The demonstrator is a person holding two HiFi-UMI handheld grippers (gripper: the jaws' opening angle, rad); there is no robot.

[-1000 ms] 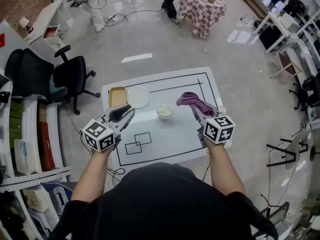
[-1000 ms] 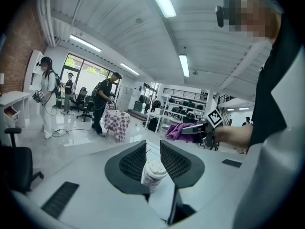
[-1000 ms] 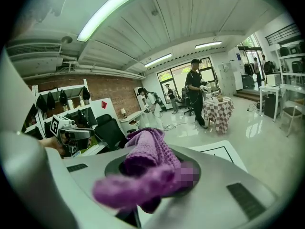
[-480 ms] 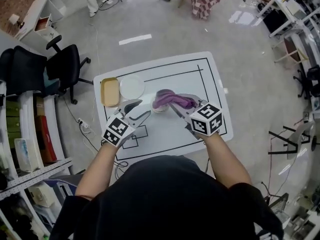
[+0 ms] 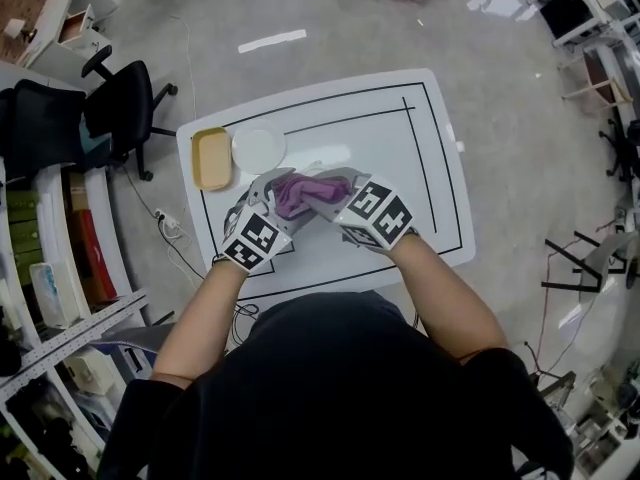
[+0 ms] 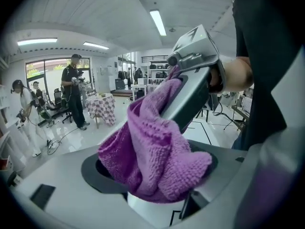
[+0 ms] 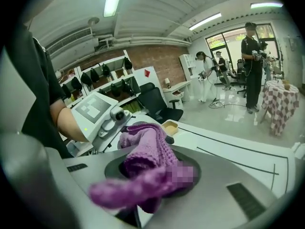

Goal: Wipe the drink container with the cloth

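On the white table [image 5: 400,138] both grippers meet near the middle. My right gripper [image 5: 322,186] is shut on a purple cloth [image 5: 303,194], which hangs down onto the drink container. That container, a white cup [image 6: 151,210], shows only in the left gripper view, under the cloth [image 6: 152,156] and low between the left jaws. My left gripper [image 5: 262,190] has its jaws opening, one on each side of the cup; I see no pad pressing on it. In the right gripper view the cloth [image 7: 145,161] fills the jaws and the left gripper [image 7: 102,116] faces it closely.
A yellow tray [image 5: 211,157] and a white plate [image 5: 259,149] lie at the table's far left corner. A black office chair [image 5: 120,108] and shelves [image 5: 50,268] stand left of the table. People stand in the background.
Both grippers have come together over the cup. The right one brought the cloth left and down onto it. The left jaws went from nearly shut to wide apart round the cup.
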